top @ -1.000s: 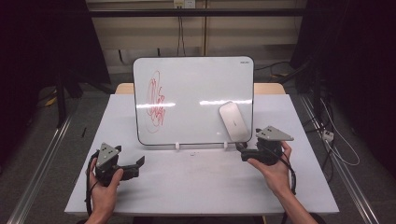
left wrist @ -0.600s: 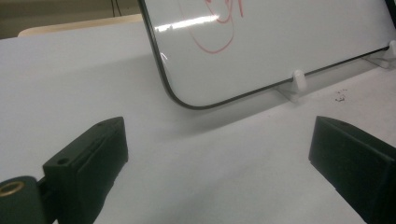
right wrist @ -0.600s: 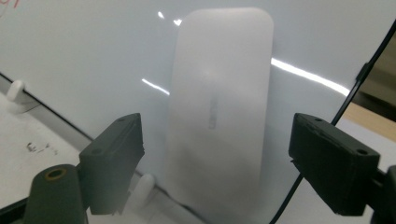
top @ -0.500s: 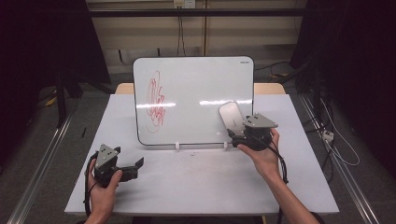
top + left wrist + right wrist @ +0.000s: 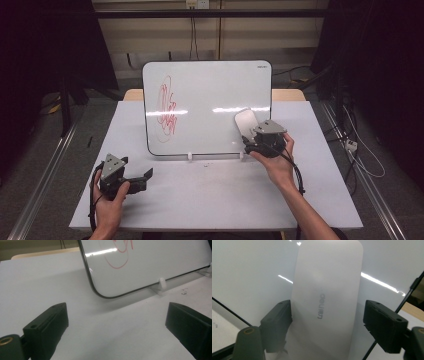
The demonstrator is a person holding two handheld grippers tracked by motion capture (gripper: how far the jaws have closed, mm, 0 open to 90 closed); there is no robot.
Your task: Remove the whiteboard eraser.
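Eraser sits on whiteboard, between the right gripper's wide-spread jaws, not yet clamped; left gripper wide, idle on table; risk: off-centre squeeze slides eraser off or tips board.

The eraser's lower end ran off the right gripper view's bottom edge, its grey lettering blurred, and the whiteboard was cut by the left gripper view's top and right edges.
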